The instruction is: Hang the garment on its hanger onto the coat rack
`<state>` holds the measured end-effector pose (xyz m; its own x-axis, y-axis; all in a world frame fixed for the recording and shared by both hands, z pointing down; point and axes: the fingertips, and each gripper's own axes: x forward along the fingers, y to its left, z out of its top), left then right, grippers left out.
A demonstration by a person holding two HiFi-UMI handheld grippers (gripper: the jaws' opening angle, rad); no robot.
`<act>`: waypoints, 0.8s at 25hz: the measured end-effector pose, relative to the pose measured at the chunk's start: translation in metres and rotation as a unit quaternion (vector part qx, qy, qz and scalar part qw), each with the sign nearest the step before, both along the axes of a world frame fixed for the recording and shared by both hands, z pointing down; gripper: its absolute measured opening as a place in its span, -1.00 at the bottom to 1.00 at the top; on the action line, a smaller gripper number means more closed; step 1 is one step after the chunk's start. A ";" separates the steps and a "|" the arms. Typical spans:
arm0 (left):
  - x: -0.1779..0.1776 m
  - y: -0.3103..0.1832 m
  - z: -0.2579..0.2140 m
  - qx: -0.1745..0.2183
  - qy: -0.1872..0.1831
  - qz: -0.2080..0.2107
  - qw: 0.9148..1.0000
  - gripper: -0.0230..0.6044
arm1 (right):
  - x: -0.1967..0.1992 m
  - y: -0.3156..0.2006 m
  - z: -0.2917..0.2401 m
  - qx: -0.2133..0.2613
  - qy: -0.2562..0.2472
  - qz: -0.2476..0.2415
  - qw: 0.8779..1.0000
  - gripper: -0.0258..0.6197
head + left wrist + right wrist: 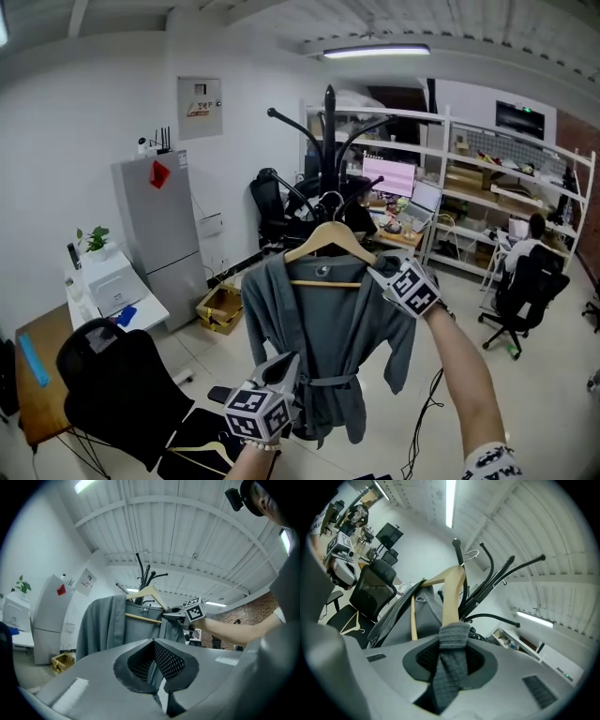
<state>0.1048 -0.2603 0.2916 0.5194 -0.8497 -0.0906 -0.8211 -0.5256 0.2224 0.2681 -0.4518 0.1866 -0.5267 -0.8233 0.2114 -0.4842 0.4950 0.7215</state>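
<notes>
A grey robe point(323, 337) hangs on a wooden hanger point(328, 239) held up in the air just in front of the black coat rack point(330, 122). The hanger's metal hook point(330, 202) sits near the rack's curved arms, and I cannot tell whether it rests on one. My right gripper point(375, 272) is shut on the robe's shoulder over the hanger's right arm; grey cloth point(450, 667) fills its jaws, and the wooden arm point(452, 597) runs on toward the rack point(487, 588). My left gripper point(284, 367) is lower, shut on the robe's front edge near the belt point(333, 380).
A black office chair point(122, 384) stands at the lower left, with a spare hanger point(202, 450) on a dark patch of floor. A fridge point(155, 225) and a cardboard box point(220, 305) are by the left wall. Shelves point(487, 187) and a seated person point(525, 262) are to the right.
</notes>
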 end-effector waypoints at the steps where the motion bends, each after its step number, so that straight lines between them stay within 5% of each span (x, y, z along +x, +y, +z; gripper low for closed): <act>1: -0.008 0.001 0.004 -0.004 0.001 -0.008 1.000 -0.97 | -0.004 -0.009 0.009 -0.009 -0.002 0.000 1.000 -0.63; 8: -0.057 0.002 0.021 -0.023 0.010 -0.064 0.998 -0.96 | -0.015 -0.059 0.061 -0.048 -0.033 0.014 0.998 -0.63; 20: -0.086 -0.009 0.043 -0.050 0.026 -0.102 0.993 -0.96 | -0.020 -0.101 0.113 -0.060 -0.033 0.030 0.997 -0.63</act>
